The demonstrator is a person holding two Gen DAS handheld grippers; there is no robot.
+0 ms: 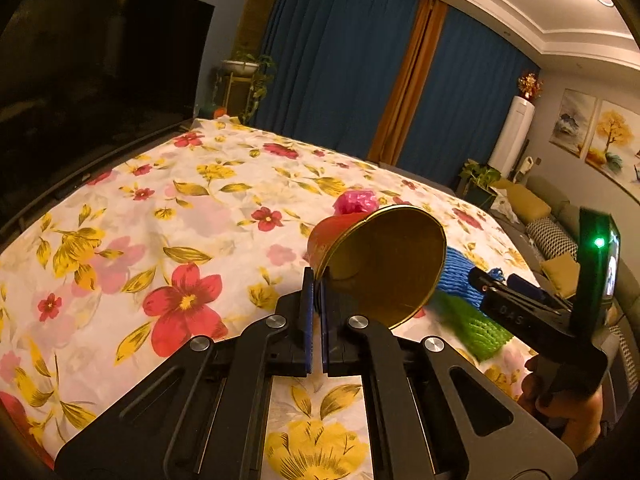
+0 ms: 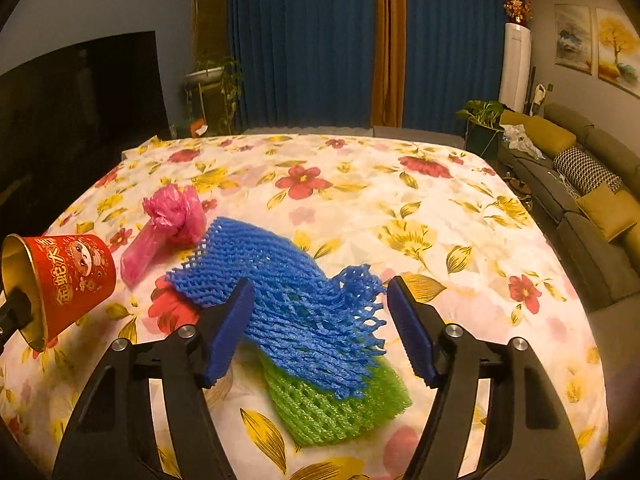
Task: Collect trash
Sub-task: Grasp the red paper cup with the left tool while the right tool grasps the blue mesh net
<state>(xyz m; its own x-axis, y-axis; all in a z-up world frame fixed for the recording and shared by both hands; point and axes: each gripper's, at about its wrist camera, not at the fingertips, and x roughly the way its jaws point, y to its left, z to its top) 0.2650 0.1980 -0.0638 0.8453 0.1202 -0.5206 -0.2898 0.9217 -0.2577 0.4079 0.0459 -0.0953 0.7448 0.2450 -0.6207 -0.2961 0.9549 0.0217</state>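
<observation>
Main risk: the right gripper [image 2: 320,316] grabs only the blue foam net [image 2: 296,296] and leaves the green foam net [image 2: 336,408] behind, since the blue one lies on top of the green one and overlaps it only at the near end; a pinch high on the blue mesh would likely lift one layer. Foam mesh is soft and springy, so a shallow bite at the frayed edge could also slip out. Second risk: the left gripper [image 1: 316,312] holds the red paper cup [image 2: 68,276] by its rim only, pads pinched nearly shut on the thin wall, cup tilted with the gold-lined mouth [image 1: 384,264] toward the camera; a hard squeeze or a bump could crush the rim or let the cup rotate, and anything dropped in could fall out if the mouth stays tipped sideways. Right gripper is wide open, holding nothing, fingers straddling the blue net, left pad [image 2: 228,332] touching or just over its edge, right pad [image 2: 412,332] just beside the frayed end; cannot tell whether the tips reach the tablecloth [image 2: 440,216]. Green net sits below and between the fingers, closer to the camera. Crumpled pink plastic bag [image 2: 168,224] lies beyond the blue net, just beside its far corner, between net and cup, not yet collected. Cup hangs to the left of the nets, lifted off the floral cloth, near but apart from the right gripper. In the left wrist view both nets [image 1: 464,280] show just behind the cup.
</observation>
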